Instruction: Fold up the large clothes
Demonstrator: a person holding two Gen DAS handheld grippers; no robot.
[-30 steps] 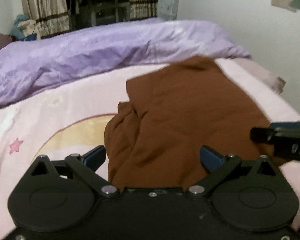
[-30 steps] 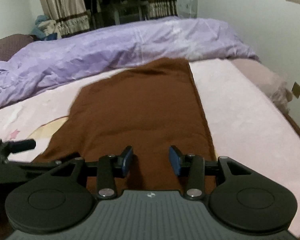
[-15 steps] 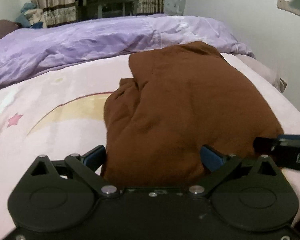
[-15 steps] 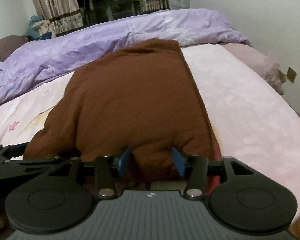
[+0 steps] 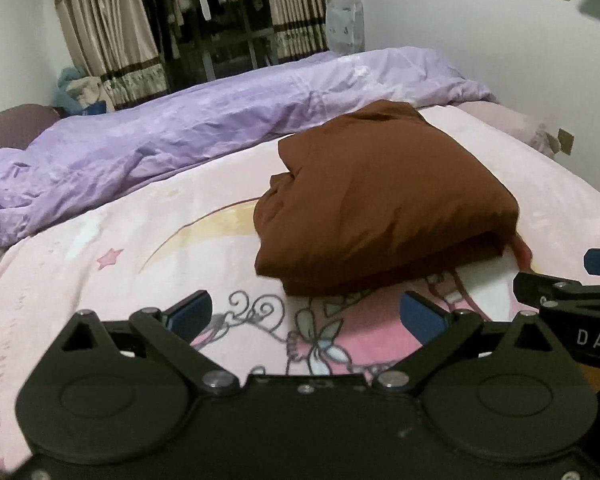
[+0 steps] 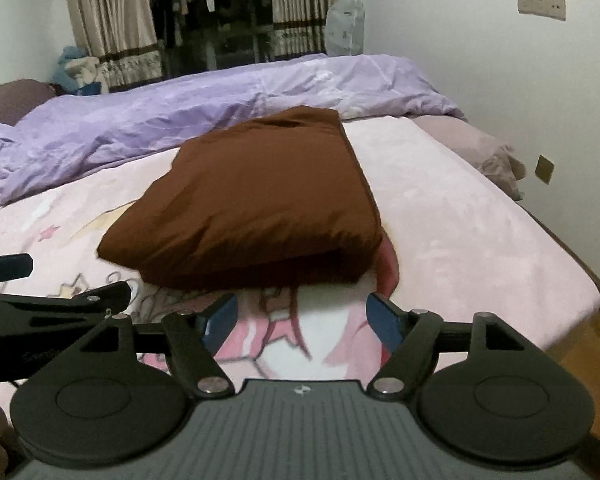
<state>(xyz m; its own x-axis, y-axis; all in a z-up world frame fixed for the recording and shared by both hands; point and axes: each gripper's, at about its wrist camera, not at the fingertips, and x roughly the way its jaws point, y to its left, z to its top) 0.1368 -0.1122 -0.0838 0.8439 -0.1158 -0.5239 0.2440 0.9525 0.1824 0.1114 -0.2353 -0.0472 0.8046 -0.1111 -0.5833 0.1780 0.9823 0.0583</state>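
The folded brown garment (image 6: 260, 200) lies on the pink bedsheet (image 6: 460, 240), clear of both the wide-spread left gripper (image 5: 306, 312) and the right gripper (image 6: 302, 316), whose empty jaws have just been opening

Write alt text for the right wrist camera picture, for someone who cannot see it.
A folded brown garment lies on a pink cartoon-print bedsheet, just ahead of the right gripper, whose blue-tipped fingers stand open and empty. A rumpled purple duvet lies behind it, and the left gripper shows at the left edge.
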